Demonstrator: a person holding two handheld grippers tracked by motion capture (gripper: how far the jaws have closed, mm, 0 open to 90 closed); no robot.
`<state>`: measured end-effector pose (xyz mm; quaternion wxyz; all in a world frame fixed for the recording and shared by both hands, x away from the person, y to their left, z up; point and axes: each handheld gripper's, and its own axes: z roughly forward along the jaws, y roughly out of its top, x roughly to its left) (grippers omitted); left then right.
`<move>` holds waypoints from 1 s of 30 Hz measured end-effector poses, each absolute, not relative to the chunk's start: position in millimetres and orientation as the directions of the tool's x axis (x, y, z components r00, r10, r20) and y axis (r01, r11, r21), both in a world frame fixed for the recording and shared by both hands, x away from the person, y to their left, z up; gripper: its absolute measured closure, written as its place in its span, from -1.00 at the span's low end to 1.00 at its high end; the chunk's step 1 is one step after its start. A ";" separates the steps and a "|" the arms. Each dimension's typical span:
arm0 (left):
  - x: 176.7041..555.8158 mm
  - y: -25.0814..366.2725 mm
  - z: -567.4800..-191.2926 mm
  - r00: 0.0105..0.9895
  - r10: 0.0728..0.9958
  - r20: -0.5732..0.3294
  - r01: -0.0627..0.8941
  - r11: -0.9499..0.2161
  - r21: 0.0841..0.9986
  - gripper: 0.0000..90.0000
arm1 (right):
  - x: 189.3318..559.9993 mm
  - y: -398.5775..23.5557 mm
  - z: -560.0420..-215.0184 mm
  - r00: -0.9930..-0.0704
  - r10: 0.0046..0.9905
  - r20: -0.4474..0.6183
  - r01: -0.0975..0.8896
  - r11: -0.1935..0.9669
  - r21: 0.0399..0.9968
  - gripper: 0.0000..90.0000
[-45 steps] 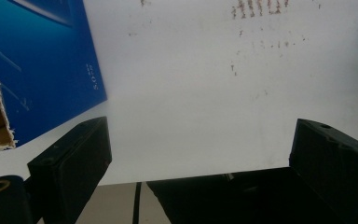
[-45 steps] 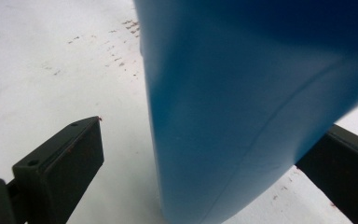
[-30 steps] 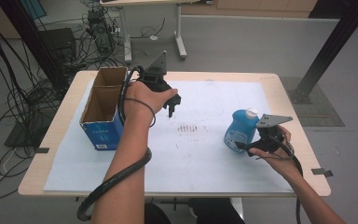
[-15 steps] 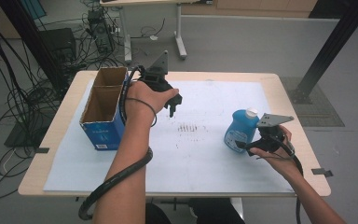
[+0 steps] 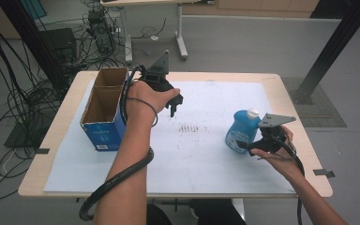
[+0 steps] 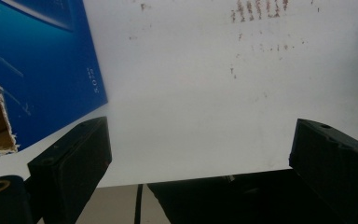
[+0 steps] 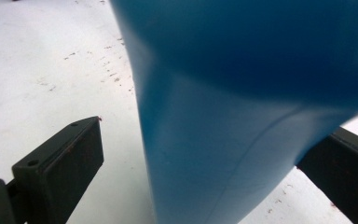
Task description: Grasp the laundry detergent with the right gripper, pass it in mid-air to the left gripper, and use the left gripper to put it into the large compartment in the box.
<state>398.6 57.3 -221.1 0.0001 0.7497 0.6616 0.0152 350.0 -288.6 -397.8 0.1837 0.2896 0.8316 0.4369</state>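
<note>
Blue bottle (image 5: 241, 132) upright, white cap (image 5: 251, 114) topmost

Box (image 5: 104, 110) on the left of the desk (image 5: 290, 101), sheet (image 5: 206, 154) over the desk's middle, bottle (image 5: 242, 131) on the sheet at right, left tongs (image 5: 174, 108) just right of the box, right tongs (image 5: 243, 146) around the bottle's base.

Your right tongs (image 7: 200, 163) have matt black plastic jaws either side of a smooth, glossy blue plastic bottle (image 5: 242, 132). Your left tongs (image 6: 200, 172) look equally dull. The box (image 5: 104, 115) is raw brown cardboard inside, printed blue outside. White speckled paper (image 5: 206, 145) covers the pale wood counter (image 5: 290, 101).
</note>
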 end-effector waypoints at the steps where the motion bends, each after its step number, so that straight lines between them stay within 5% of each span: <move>1: 398.5 57.2 -221.1 0.125 0.992 0.023 0.992 -0.126 0.020 -0.87 | 350.0 -288.5 -397.8 -0.764 0.642 -0.053 0.321 0.451 0.833 -0.96; 30: 398.2 57.0 -221.2 0.128 0.992 0.022 0.992 -0.128 0.019 -0.87 | 350.0 -289.9 -396.6 -0.762 0.645 -0.053 0.317 0.444 0.838 -0.96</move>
